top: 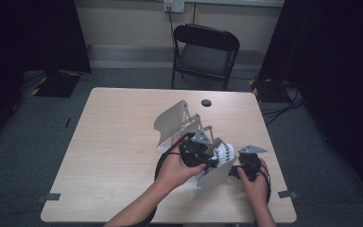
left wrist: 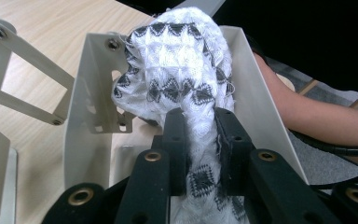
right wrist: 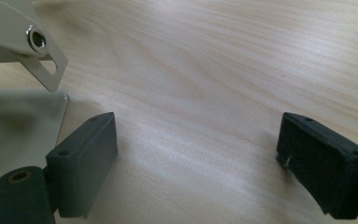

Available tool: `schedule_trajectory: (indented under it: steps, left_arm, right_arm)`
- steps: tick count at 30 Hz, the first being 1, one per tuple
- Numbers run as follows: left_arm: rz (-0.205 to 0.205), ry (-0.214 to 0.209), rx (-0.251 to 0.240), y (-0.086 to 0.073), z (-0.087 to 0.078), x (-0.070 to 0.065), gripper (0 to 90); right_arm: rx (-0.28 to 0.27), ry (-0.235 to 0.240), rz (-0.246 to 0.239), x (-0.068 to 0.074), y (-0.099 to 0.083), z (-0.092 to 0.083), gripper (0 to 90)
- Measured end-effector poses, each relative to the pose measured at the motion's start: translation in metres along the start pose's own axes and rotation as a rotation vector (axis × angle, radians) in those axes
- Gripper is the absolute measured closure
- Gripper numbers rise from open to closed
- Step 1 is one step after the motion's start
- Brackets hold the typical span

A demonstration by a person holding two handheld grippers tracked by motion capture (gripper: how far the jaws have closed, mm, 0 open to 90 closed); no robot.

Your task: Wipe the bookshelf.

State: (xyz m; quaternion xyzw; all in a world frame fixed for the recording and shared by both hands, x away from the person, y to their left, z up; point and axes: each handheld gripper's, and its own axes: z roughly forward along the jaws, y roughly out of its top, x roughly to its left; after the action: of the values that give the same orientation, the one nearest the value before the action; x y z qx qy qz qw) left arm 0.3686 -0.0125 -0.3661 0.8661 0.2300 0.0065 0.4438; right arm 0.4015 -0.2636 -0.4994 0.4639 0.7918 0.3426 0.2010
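A white knitted cloth with black diamond patterns [left wrist: 177,70] bunches up inside a cream metal folding frame [left wrist: 86,107]. My left gripper [left wrist: 200,135] is shut on a strand of that cloth, which runs down between its black jaws. From above, the left gripper [top: 207,152] sits over the frame [top: 175,120] near the table's middle right, with the cloth [top: 223,152] showing beside it. My right gripper [right wrist: 196,140] stands open low over bare wood with nothing between its pads; from above it [top: 247,166] lies just right of the frame's near plate.
The light wooden table [top: 118,142] has a round cable hole [top: 206,102] near its far edge. A black folding chair [top: 203,54] stands behind the table. A hinged arm of the frame [right wrist: 39,46] juts in at the right gripper's left.
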Motion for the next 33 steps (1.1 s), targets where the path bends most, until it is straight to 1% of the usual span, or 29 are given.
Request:
schedule_trajectory:
  steps: [2,5,6,7,10,11,12,13,15,18,19,23,25,26,27,28,31,33]
  left_arm:
    - [-0.001,-0.001,0.002,-0.001,0.001,0.000,76.2]
    - [-0.019,-0.009,0.000,-0.007,0.003,0.001,76.3]
    - [-0.028,-0.012,0.002,-0.012,0.004,0.002,76.3]
    - [-0.028,-0.012,0.002,-0.012,0.004,0.002,76.3]
    - [-0.053,-0.023,0.005,-0.026,0.008,0.005,76.3]
    - [-0.053,-0.023,0.005,-0.026,0.008,0.005,76.3]
    - [-0.060,-0.025,0.005,-0.030,0.010,0.006,76.3]
    - [-0.071,-0.027,0.009,-0.038,0.013,0.007,76.4]
    - [-0.086,-0.030,0.011,-0.046,0.016,0.008,76.4]
    - [-0.090,-0.028,0.033,-0.057,0.022,0.009,76.5]
    - [-0.090,-0.028,0.033,-0.057,0.022,0.009,76.4]
    - [-0.112,-0.033,0.043,-0.073,0.031,0.014,76.4]
    - [-0.110,-0.030,0.055,-0.079,0.035,0.014,76.4]
    - [-0.096,-0.025,0.071,-0.084,0.038,0.015,76.4]
    - [-0.096,-0.025,0.071,-0.084,0.038,0.015,76.4]
    - [-0.099,-0.019,0.076,-0.089,0.041,0.016,76.3]
    - [-0.098,-0.015,0.082,-0.093,0.044,0.016,76.2]
    - [-0.086,-0.002,0.084,-0.101,0.047,0.018,76.2]
  right_arm:
    - [0.000,0.000,0.000,0.000,0.000,0.000,11.7]
    - [0.000,0.000,0.000,0.000,0.000,0.000,11.7]
    - [0.001,0.001,-0.001,0.000,0.000,0.000,11.7]
    - [0.001,0.001,-0.001,0.000,0.000,0.000,11.7]
    - [0.001,0.001,-0.001,0.000,0.000,0.000,11.7]
    - [0.001,0.001,-0.001,0.000,0.000,0.000,11.7]
    - [0.001,0.001,-0.001,0.000,0.000,0.000,11.7]
    - [0.001,0.001,-0.001,0.000,0.000,0.000,11.7]
    - [0.001,0.000,-0.001,0.000,0.000,0.000,11.7]
    - [0.001,0.001,-0.001,0.000,0.000,0.000,11.7]
    - [0.001,0.001,-0.001,0.000,0.000,0.000,11.7]
    - [0.000,0.001,-0.003,0.000,0.000,0.000,11.7]
    - [0.000,0.001,-0.004,0.000,0.000,0.000,11.7]
    - [0.000,0.001,-0.003,0.000,0.000,0.000,11.7]
    - [0.000,0.001,-0.004,0.000,0.000,0.000,11.7]
    - [0.000,0.002,-0.003,0.000,0.000,0.000,11.7]
    - [0.000,0.001,-0.003,0.000,0.000,0.000,11.7]
    - [0.000,0.001,-0.003,0.000,0.000,0.000,11.7]
